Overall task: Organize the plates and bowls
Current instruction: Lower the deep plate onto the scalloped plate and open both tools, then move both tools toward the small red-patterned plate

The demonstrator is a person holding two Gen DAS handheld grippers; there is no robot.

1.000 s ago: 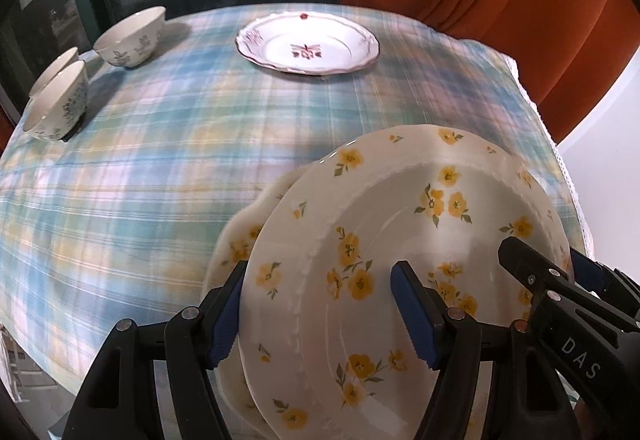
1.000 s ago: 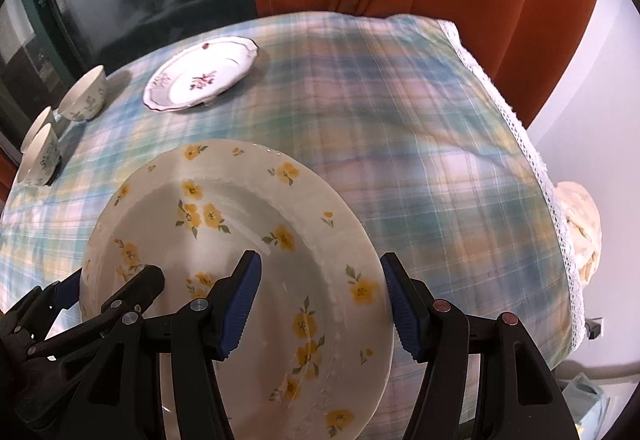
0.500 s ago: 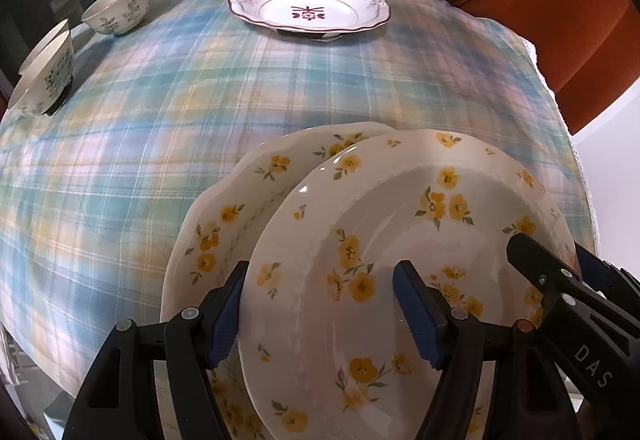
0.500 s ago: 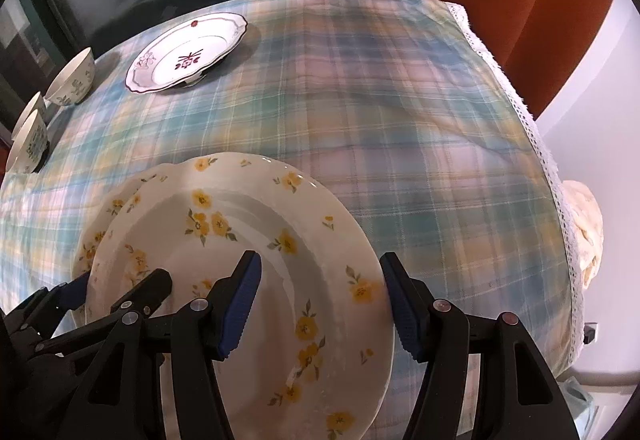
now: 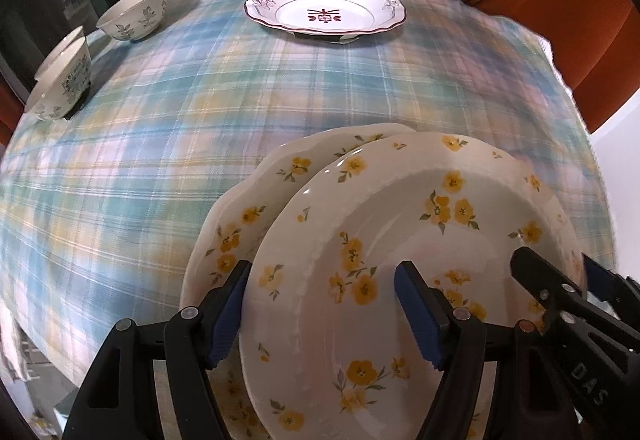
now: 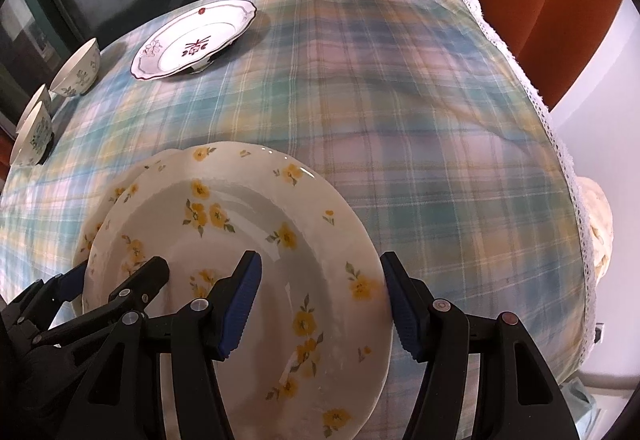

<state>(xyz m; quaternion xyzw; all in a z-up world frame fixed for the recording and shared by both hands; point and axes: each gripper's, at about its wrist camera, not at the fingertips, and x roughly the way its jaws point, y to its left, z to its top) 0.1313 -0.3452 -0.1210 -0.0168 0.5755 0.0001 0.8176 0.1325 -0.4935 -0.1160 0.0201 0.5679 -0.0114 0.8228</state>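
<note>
- Far left: bowls (image 5: 136, 13) near the tablecloth (image 5: 160, 159) edge, well apart from the work; no action required.
- Left gripper (image 5: 320, 304): jaws wide, astride the left rim of the upper plate (image 5: 400, 240), outer pad against the edge; pressure of the inner pad not determinable.
- Centre: upper plate over the lower plate (image 5: 248, 207), offset to the right, possibly not yet seated. Recommend shifting left until rims line up, then lowering level to avoid chipping.
- Right gripper (image 6: 320, 292): jaws likewise wide across the right rim; grip not confirmable. Recommend releasing both sides together, only once seated.
</note>
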